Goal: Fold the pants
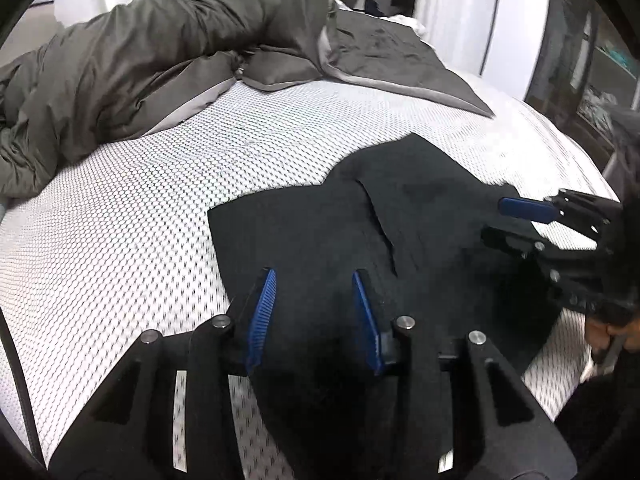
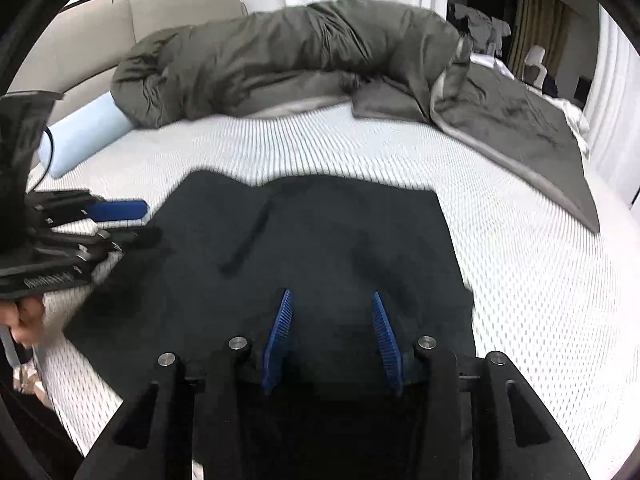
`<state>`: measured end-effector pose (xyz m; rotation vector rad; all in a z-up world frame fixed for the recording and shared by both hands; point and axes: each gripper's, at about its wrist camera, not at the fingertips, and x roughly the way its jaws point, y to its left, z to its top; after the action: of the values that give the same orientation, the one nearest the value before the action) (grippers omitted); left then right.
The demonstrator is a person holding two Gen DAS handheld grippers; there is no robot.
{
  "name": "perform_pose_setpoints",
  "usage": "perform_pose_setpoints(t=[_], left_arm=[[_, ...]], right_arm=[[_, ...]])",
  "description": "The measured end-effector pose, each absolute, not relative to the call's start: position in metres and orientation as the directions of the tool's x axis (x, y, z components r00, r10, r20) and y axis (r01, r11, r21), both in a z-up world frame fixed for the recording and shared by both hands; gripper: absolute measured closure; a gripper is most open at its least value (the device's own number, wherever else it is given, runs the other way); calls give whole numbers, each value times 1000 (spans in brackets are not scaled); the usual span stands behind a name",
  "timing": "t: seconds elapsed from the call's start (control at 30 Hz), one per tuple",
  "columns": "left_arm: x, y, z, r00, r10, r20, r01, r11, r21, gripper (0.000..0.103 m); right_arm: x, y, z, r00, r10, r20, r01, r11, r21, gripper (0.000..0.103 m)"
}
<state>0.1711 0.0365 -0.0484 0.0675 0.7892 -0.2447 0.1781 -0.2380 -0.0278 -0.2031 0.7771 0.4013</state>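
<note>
Black pants (image 2: 304, 248) lie folded flat on the white mesh mattress (image 1: 120, 220), right under and ahead of both my grippers. My left gripper (image 1: 314, 280) and right gripper (image 2: 332, 300) hang partly open just above the cloth, gripping nothing.

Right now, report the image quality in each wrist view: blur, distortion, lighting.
Left wrist view: fisheye bends the mattress into a dome; the wardrobe at the right edge is smeared; the black pants show little detail. Right wrist view: the mattress dots streak into lines, motion blur; the left gripper is soft; the grey duvet is evenly lit.
</note>
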Motion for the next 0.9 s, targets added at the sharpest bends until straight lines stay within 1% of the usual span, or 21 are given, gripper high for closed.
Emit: perform_pose_setpoints(t=[0.07,0.1,0.13,0.17,0.2,0.27,0.3,0.4,0.5,0.53,0.6,0.63,0.7,0.77,0.83,0.9], left_arm=[[191,37,-59,650,-188,-736,223,973,-51,66],[199,36,-65,634,-176,-753,214,976,-47,66],[203,33,-69,629,-172,-758,213,976,-45,66],[205,33,-72,625,-173,-761,215,975,-45,67],[206,33,-73,619,-176,-765,229,973,-39,67],[206,36,-72,629,-163,-760,231,973,-17,67],[205,41,-73,639,-140,-756,206,979,-7,67],[202,50,-79,638,-128,-759,177,984,-17,67],[198,53,-74,646,-110,-756,154,988,-12,67],[196,52,-70,652,-106,-751,147,989,-12,67],[192,52,-59,684,-134,-717,157,987,-35,67],[190,51,-54,701,-153,-696,161,985,-55,67],[193,48,-53,701,-165,-694,158,985,-74,67],[199,45,-62,683,-153,-714,149,986,-69,67],[204,41,-74,654,-121,-747,141,989,-38,66],[206,38,-75,652,-102,-751,142,990,-11,66]], right_arm=[[192,-222,-29,629,290,-721,-436,900,-18,60],[200,-211,-38,596,305,-743,-463,886,-8,60],[206,-204,-46,575,290,-765,-476,879,-24,59],[211,-198,-59,552,243,-797,-485,872,-70,60],[210,-198,-65,549,217,-807,-487,868,-98,60],[211,-211,-67,570,159,-806,-455,878,-149,59],[212,-225,-64,584,102,-805,-414,891,-187,60],[205,-253,-59,586,156,-795,-417,900,-131,59],[194,-249,-56,615,134,-777,-424,887,-183,58],[192,-249,-52,612,147,-777,-423,891,-165,57],[189,-252,-37,594,245,-766,-426,904,-41,57],[193,-252,-32,596,267,-757,-417,909,-8,57],[205,-241,-24,615,266,-743,-390,921,7,57],[216,-226,-26,627,244,-740,-365,931,-2,54],[229,-213,-41,570,258,-780,-381,924,27,54],[232,-203,-59,529,189,-828,-396,917,-44,54]])
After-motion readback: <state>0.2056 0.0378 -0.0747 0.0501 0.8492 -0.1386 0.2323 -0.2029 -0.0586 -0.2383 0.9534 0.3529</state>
